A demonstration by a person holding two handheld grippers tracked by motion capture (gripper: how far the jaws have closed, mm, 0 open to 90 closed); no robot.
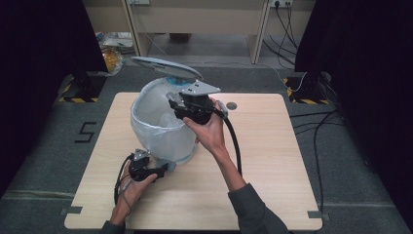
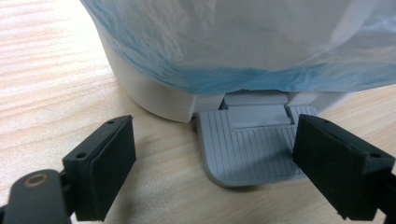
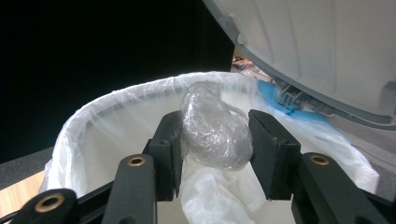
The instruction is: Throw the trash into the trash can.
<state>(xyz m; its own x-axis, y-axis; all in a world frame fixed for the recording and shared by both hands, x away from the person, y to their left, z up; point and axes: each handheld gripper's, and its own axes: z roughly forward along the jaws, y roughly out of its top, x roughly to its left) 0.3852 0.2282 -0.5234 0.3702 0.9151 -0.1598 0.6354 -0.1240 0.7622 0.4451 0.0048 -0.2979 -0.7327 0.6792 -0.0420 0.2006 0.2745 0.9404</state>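
While the left gripper (image 2: 210, 158) stands apart astride the bin's pedal (image 2: 252, 149), the right gripper (image 3: 215, 140) clamps mid-body a light, soft, crinkly plastic-wrapped wad (image 3: 212, 128) above the lined bin (image 3: 116, 100).

Crumpled clear-plastic wad (image 3: 215, 128) above white-lined pedal bin (image 1: 160, 129); lid (image 1: 165, 67) raised, pedal (image 2: 252, 147) perhaps pressed

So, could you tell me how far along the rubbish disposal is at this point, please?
Done: the bin already has its lid raised, with the left gripper open at the pedal. In hand: the right gripper is shut on a crumpled plastic wad above the lined opening. Left: letting the wad drop inside, then probably freeing the pedal so the lid closes.
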